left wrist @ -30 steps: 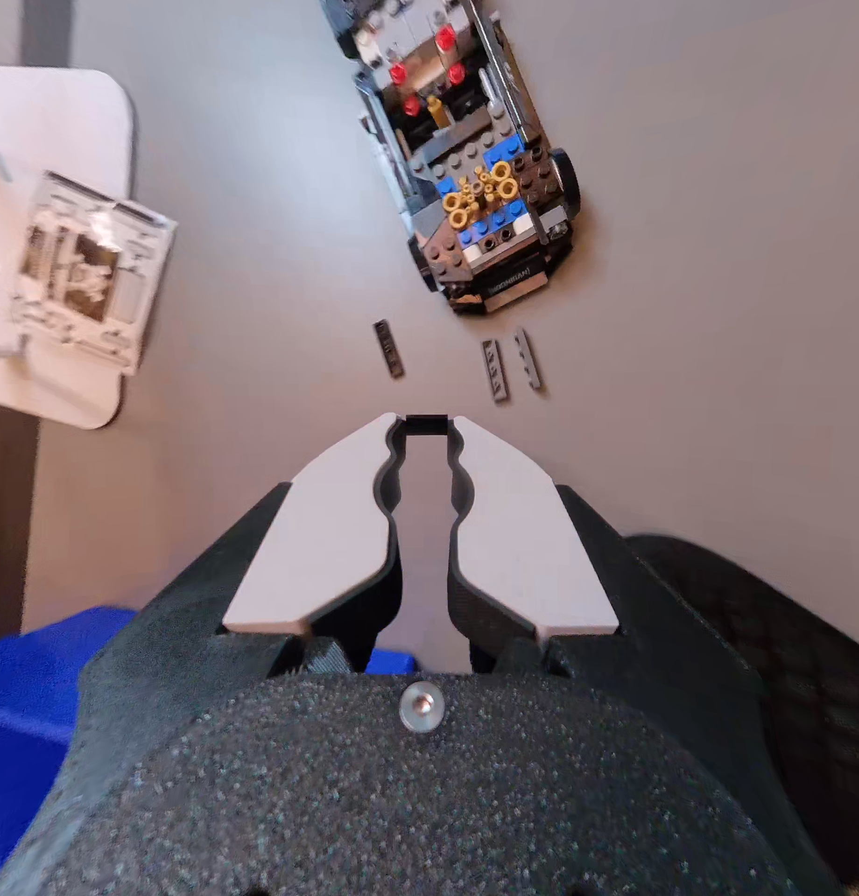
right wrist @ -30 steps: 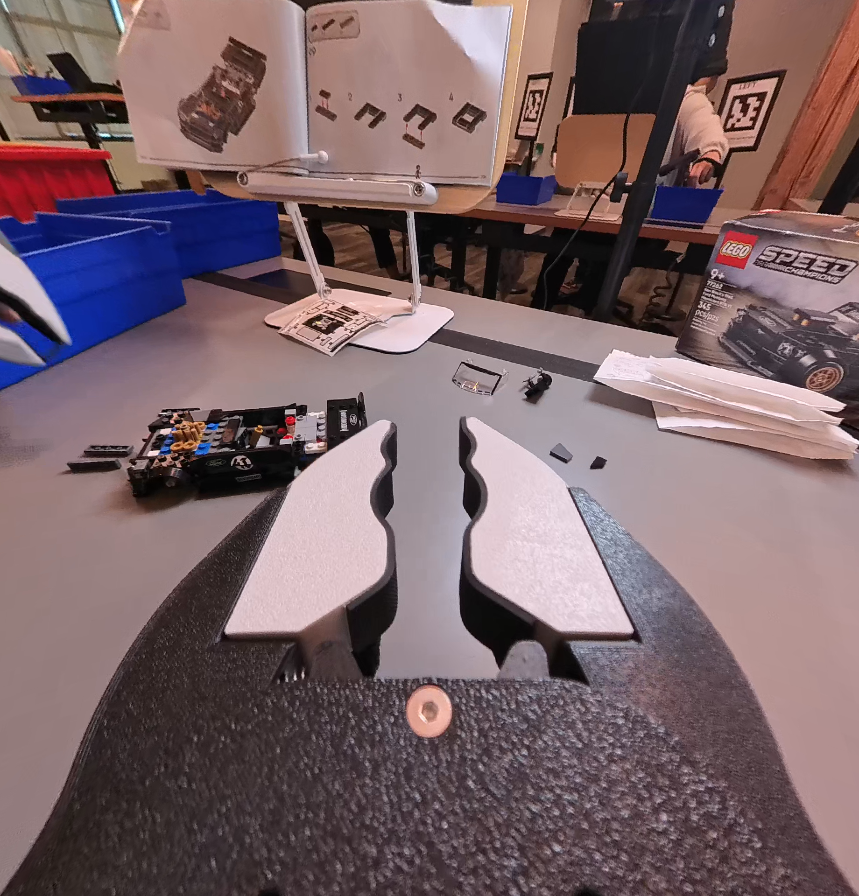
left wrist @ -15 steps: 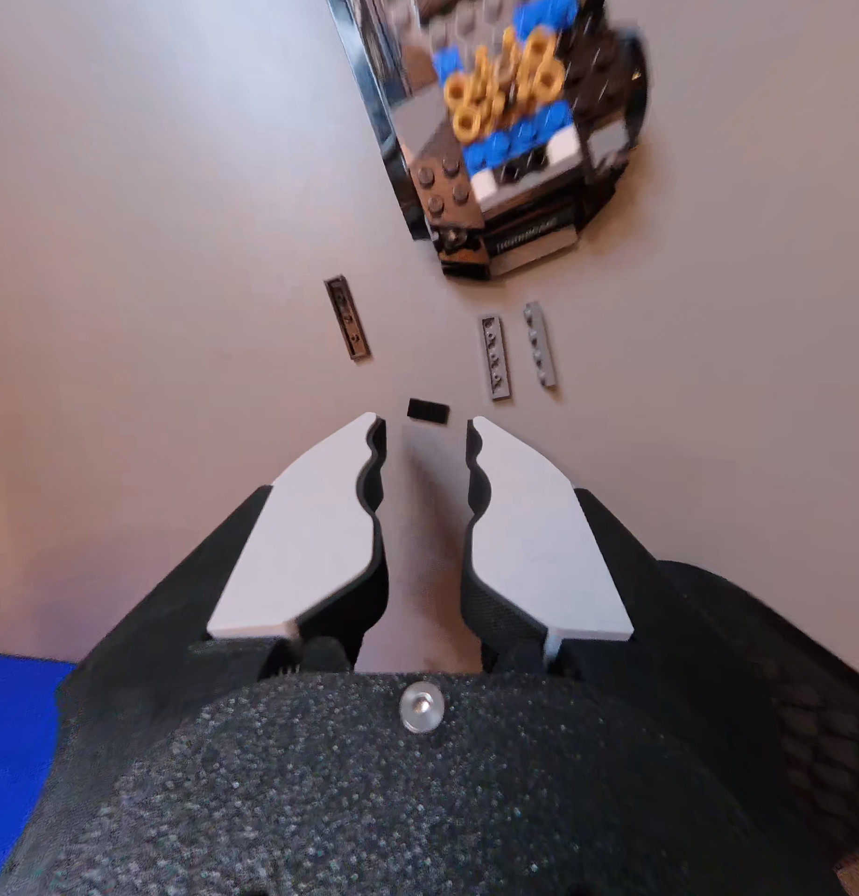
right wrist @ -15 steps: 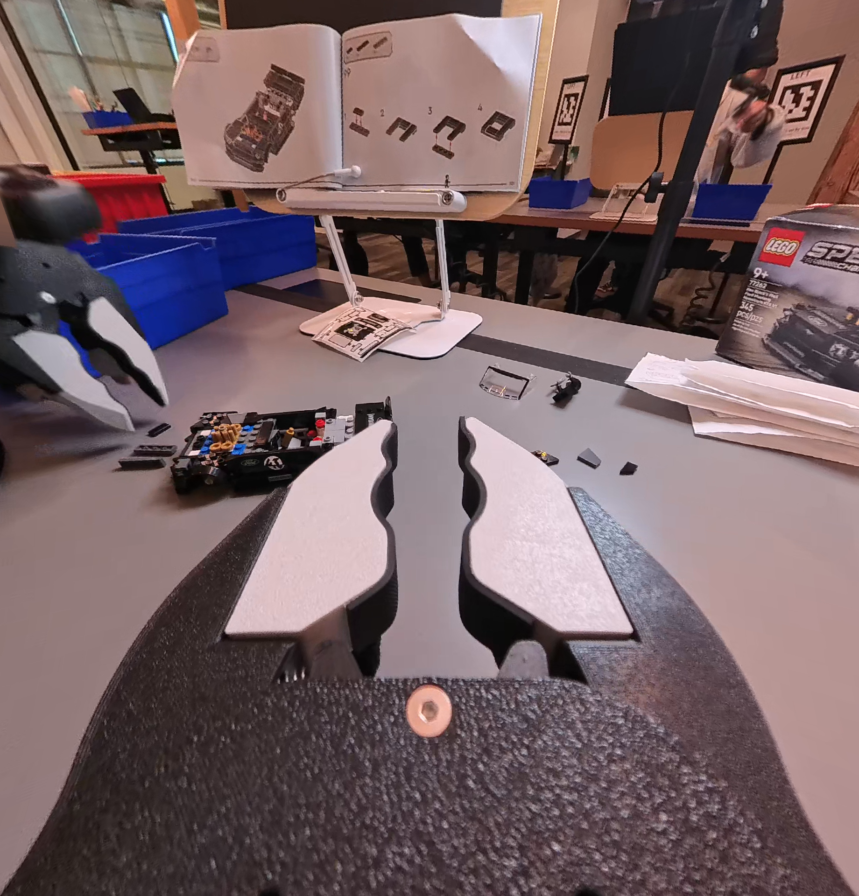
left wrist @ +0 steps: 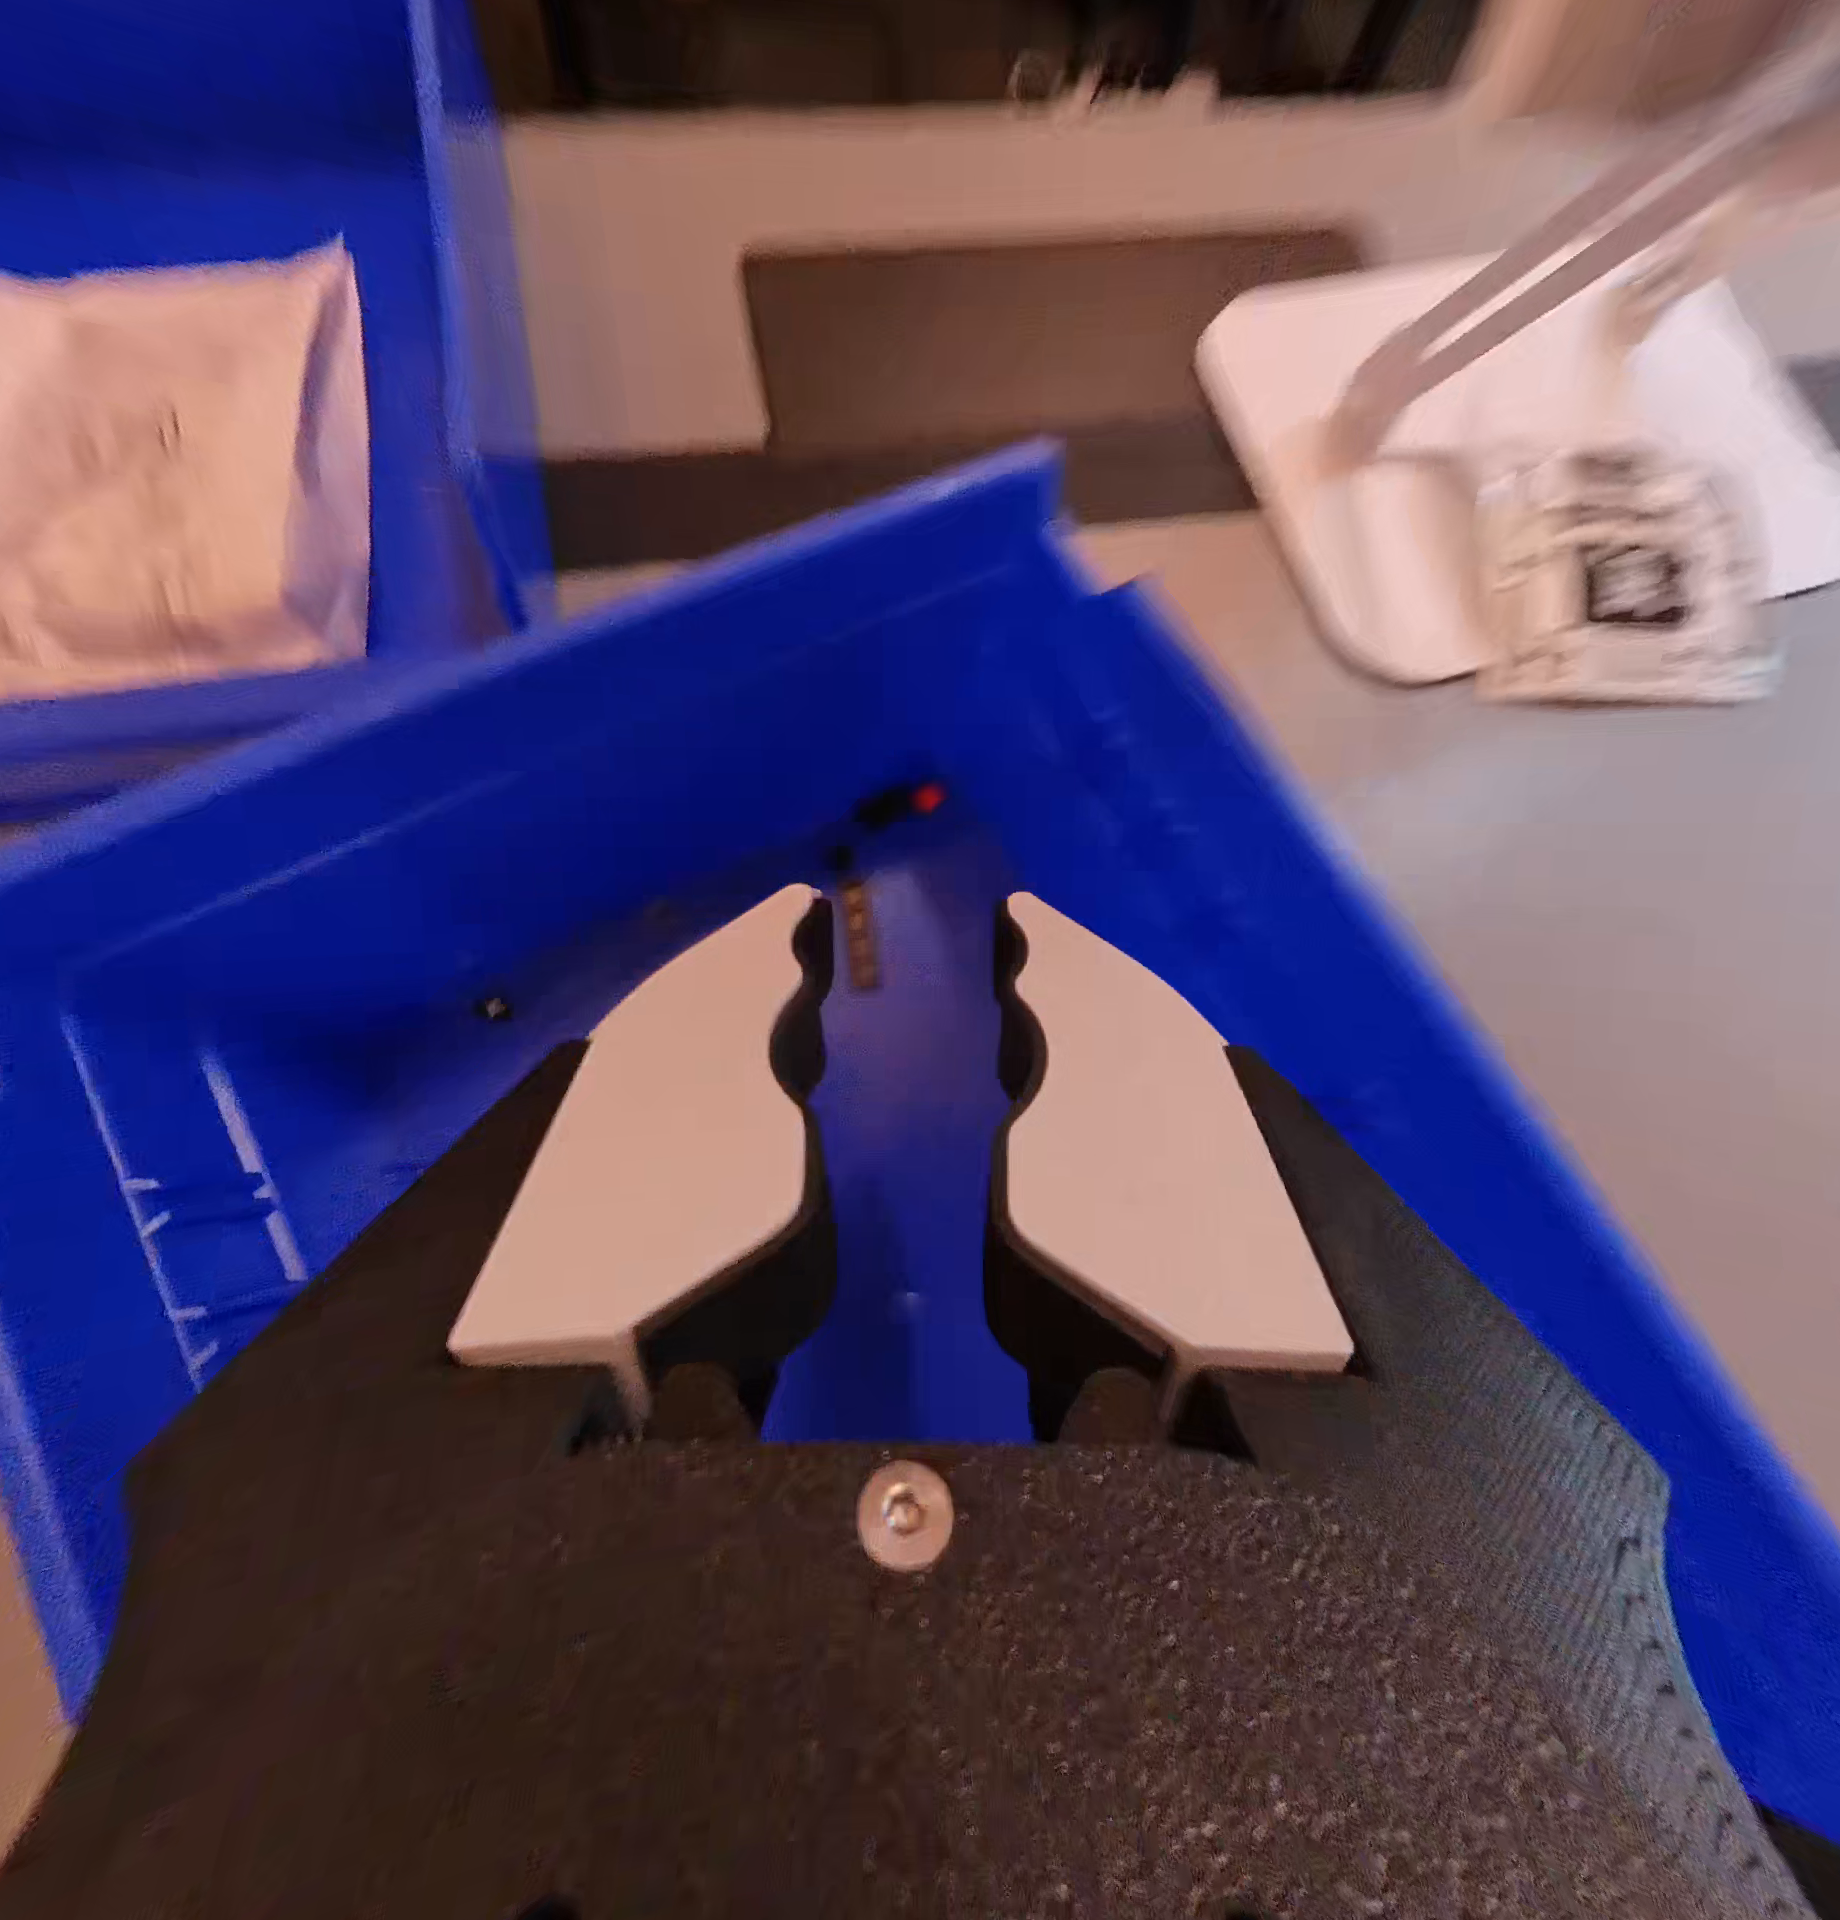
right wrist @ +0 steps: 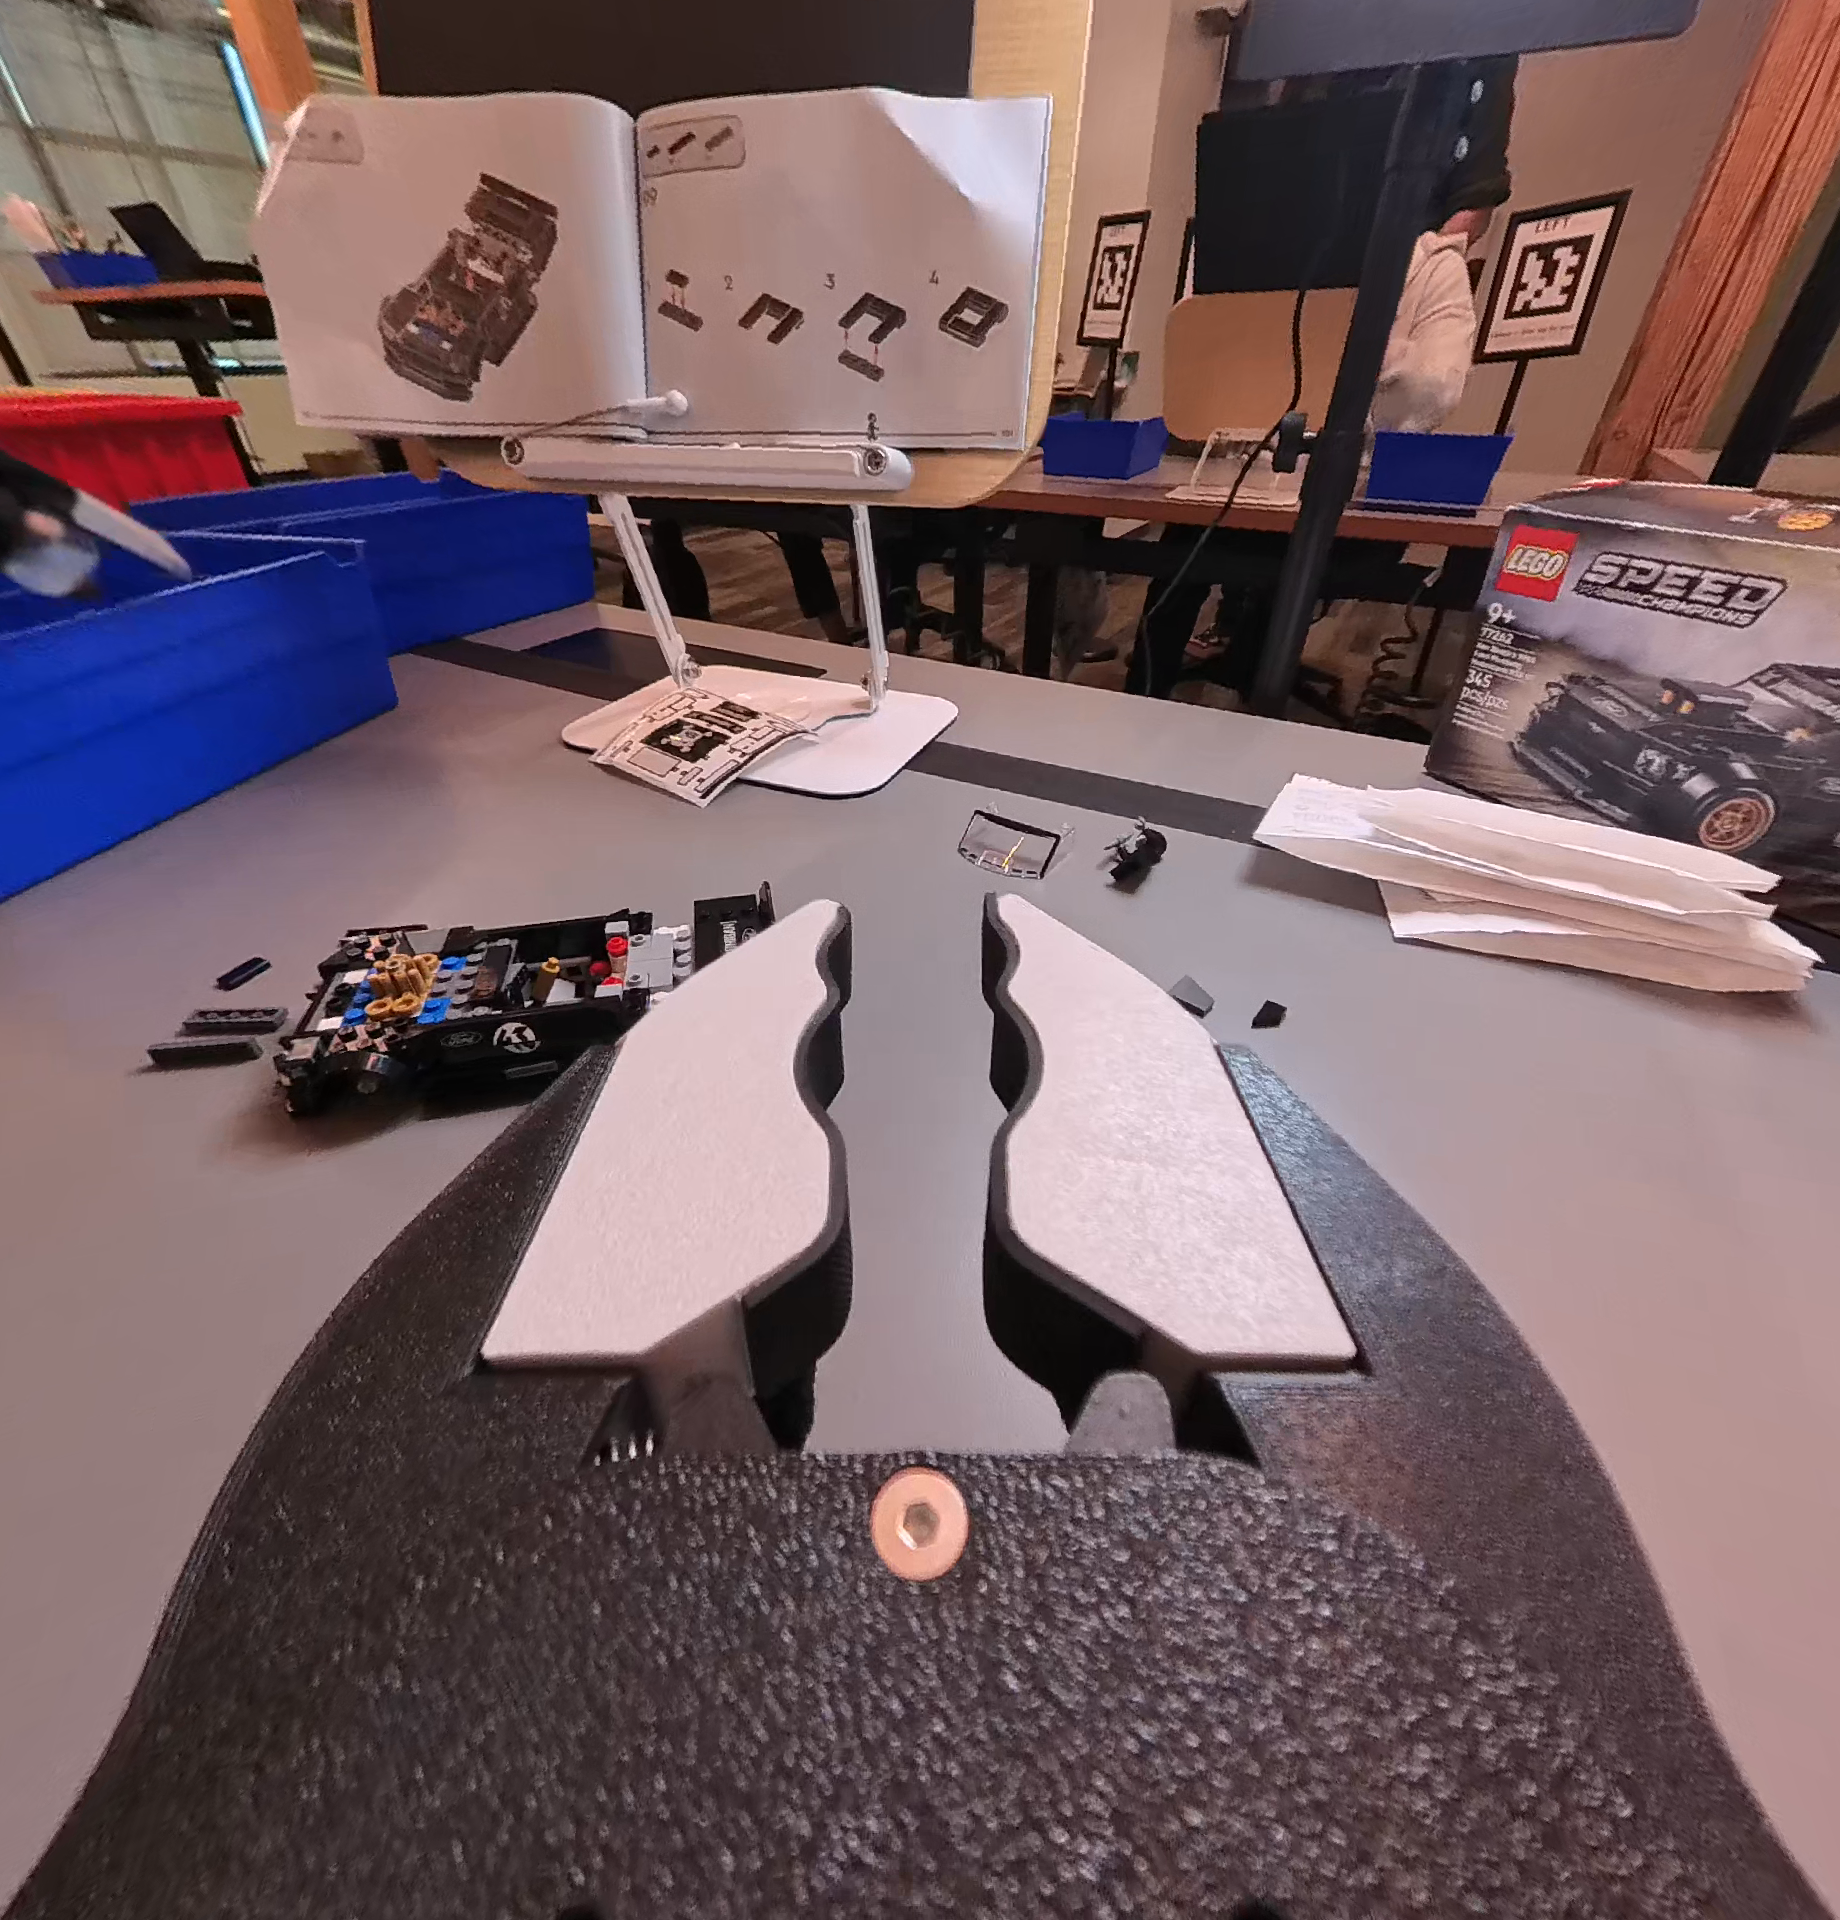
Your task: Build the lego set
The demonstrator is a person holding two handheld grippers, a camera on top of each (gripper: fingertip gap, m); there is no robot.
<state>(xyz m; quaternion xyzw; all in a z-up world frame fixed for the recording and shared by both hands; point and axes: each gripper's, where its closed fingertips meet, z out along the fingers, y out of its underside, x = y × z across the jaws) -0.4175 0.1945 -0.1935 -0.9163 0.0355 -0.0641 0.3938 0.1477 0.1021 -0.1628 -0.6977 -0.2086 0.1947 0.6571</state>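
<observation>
The left gripper (left wrist: 908,902) is positioned over a blue bin (left wrist: 687,717), with its fingers parted by a moderate gap and nothing between them. The left wrist view is motion-blurred. Inside the bin, near the far corner, lie a few small parts: a studded strip (left wrist: 860,943) just beyond the left fingertip, a black piece with a red part (left wrist: 905,802) at the corner, and a small dark piece (left wrist: 493,1007) further left. A second blue bin (left wrist: 448,312) behind it holds a white bag (left wrist: 157,468).

The right gripper (right wrist: 916,906) hovers low over the grey table (right wrist: 1518,1195), fingers parted, empty. The part-built car (right wrist: 480,1003) rests on the table to the left of the right gripper, just beyond its left finger. Three small dark plates (right wrist: 220,1023) lie just left of the car. A clear windscreen piece (right wrist: 1011,836) and a small black part (right wrist: 1134,852) lie ahead of the gripper; two dark wedges (right wrist: 1222,1003) lie just beside the right finger.

The open manual (right wrist: 646,270) sits on a white stand (right wrist: 770,727) at the table's far side. A stack of white bags (right wrist: 1539,883) and the set box (right wrist: 1685,675) are at the right.
</observation>
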